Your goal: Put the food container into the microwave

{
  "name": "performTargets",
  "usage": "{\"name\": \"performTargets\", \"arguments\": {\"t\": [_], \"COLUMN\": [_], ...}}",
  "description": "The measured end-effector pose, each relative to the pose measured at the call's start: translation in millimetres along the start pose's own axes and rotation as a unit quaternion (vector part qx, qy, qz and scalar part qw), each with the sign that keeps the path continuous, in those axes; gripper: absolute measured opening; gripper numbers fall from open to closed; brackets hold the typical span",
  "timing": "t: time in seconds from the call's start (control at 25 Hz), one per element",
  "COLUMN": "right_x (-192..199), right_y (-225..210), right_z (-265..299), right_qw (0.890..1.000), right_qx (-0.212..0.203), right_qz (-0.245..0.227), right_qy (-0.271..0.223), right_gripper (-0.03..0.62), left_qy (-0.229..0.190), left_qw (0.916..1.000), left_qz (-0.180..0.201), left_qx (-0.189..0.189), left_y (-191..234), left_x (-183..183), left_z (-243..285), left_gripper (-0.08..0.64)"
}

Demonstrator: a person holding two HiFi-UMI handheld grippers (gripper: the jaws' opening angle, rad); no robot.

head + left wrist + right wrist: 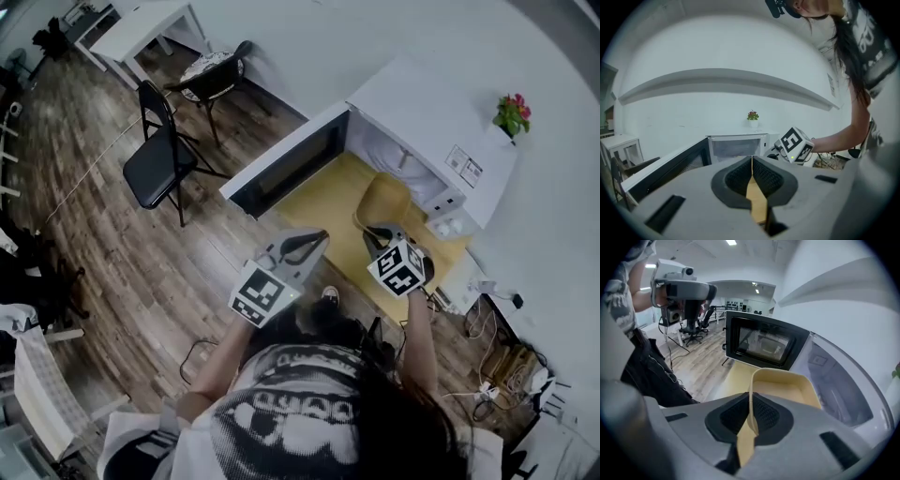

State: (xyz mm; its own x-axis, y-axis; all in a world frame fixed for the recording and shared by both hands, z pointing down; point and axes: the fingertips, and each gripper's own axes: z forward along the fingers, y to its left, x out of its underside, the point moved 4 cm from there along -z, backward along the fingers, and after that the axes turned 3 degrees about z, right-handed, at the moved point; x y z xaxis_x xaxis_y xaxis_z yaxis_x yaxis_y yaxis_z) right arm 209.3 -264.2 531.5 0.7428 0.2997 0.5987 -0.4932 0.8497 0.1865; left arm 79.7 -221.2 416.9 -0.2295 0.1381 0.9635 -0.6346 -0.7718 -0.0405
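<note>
A pale yellow food container (pixel 385 200) hangs just above the yellow table (pixel 323 202), in front of the white microwave (pixel 427 108). The microwave door (pixel 281 171) is swung open to the left, showing the cavity (pixel 836 385). My right gripper (pixel 377 232) is shut on the container's near wall (pixel 751 397); the tub (pixel 787 387) stretches ahead of the jaws. My left gripper (pixel 317 242) hovers left of it over the table, jaws shut with nothing between them (pixel 752 161). From the left gripper view I see the microwave (pixel 738 145) and the right gripper's marker cube (pixel 794 145).
A small potted plant (pixel 512 112) stands on the microwave's far corner. A black folding chair (pixel 159 159) and a second chair (pixel 214 75) stand on the wooden floor to the left, with a white table (pixel 150 23) behind. Cables (pixel 487 375) lie at the right.
</note>
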Motion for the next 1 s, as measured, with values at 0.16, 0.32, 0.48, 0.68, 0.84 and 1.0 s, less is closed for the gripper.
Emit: {"name": "performTargets", "arguments": {"t": [0.16, 0.32, 0.48, 0.68, 0.84, 1.0], "right_x": [-8, -12, -5, 2, 4, 7], "right_y": [-35, -67, -96, -123, -139, -156], "right_z": [20, 41, 63, 81, 92, 104], "right_qw": [1.0, 0.999, 0.998, 0.997, 0.995, 0.992], "right_qx": [0.008, 0.025, 0.043, 0.067, 0.085, 0.105], "right_qz": [-0.016, -0.016, -0.006, 0.005, 0.019, 0.043], "right_qy": [0.005, 0.014, 0.033, 0.049, 0.057, 0.055], "right_gripper": [0.028, 0.029, 0.029, 0.031, 0.032, 0.031], "left_qy": [-0.002, -0.001, -0.004, -0.008, -0.006, -0.006], "left_qw": [0.9998, 0.9997, 0.9996, 0.9992, 0.9986, 0.9977], "left_qz": [-0.003, -0.001, 0.003, -0.01, -0.018, -0.019], "left_qx": [-0.021, -0.026, -0.028, -0.036, -0.049, -0.064], "left_y": [4, 5, 6, 5, 8, 15], "left_x": [-5, -6, -6, 1, 7, 10], "left_z": [-1, 0, 5, 7, 4, -1], "left_gripper": [0.006, 0.006, 0.006, 0.006, 0.006, 0.006]}}
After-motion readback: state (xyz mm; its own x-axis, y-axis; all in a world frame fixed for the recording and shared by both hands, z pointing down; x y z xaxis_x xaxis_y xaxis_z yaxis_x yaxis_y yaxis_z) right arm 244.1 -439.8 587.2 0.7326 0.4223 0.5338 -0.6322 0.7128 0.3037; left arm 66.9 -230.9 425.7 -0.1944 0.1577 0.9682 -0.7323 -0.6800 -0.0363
